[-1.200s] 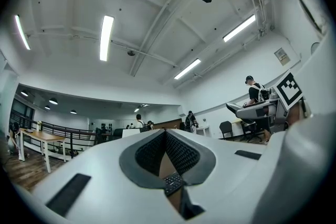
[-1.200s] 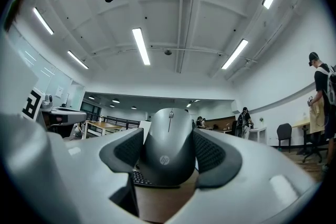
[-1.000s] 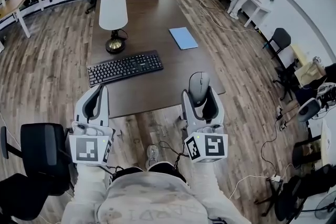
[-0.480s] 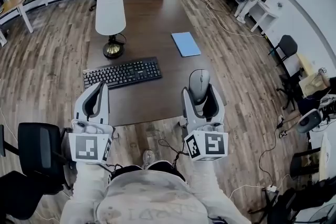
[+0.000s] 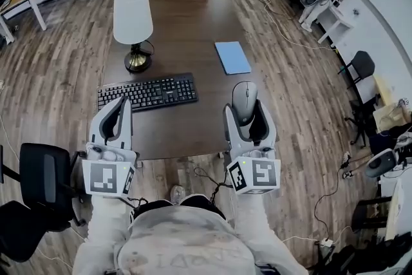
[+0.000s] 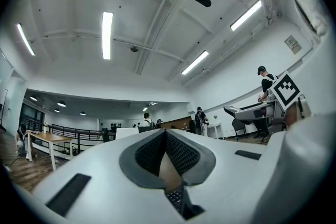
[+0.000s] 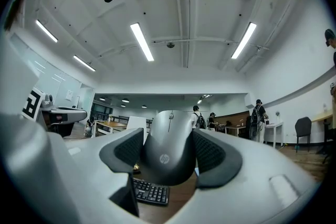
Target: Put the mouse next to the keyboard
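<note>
A grey mouse stands gripped between the pads of my right gripper, held above the front right part of the dark wooden table. In the right gripper view the mouse fills the space between the jaws, with the keyboard showing below it. The black keyboard lies on the table's front left area. My left gripper hovers over the table's front edge, just below the keyboard, its jaws closed together with nothing between them.
A lamp with a white shade stands behind the keyboard. A blue notebook lies right of centre on the table. A black chair is at my left, and cables trail over the wooden floor at the right.
The view has shifted a little, so the table and keyboard sit lower in the picture. Both grippers keep their pose, and the mouse stays held in the right one.
</note>
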Available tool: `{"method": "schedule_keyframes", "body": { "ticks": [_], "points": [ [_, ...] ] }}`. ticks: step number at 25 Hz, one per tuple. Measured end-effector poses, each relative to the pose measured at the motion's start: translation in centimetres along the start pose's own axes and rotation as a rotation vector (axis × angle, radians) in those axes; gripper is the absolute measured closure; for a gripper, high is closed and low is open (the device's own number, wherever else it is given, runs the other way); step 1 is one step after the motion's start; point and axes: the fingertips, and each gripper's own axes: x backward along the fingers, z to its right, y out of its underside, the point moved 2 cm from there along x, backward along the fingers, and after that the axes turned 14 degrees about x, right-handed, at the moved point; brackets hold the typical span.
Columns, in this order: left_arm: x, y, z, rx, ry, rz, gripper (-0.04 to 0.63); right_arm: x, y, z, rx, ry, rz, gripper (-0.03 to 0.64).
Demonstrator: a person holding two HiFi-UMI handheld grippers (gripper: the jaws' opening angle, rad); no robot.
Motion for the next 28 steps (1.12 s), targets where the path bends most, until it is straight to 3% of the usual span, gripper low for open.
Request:
{"method": "schedule_keyframes", "body": {
  "ticks": [14, 28],
  "points": [
    [-3.8, 1.8, 0.4, -0.019, -0.07, 0.009, 0.591, -3.9, 3.6, 2.7, -0.019, -0.071, -0.013, 0.308],
    [-7.9, 3.9, -0.2, -0.002, -0.055, -0.017, 0.591, -8.0, 7.5, 3.0, -0.035, -0.096, -0.08, 0.316]
  ]
}}
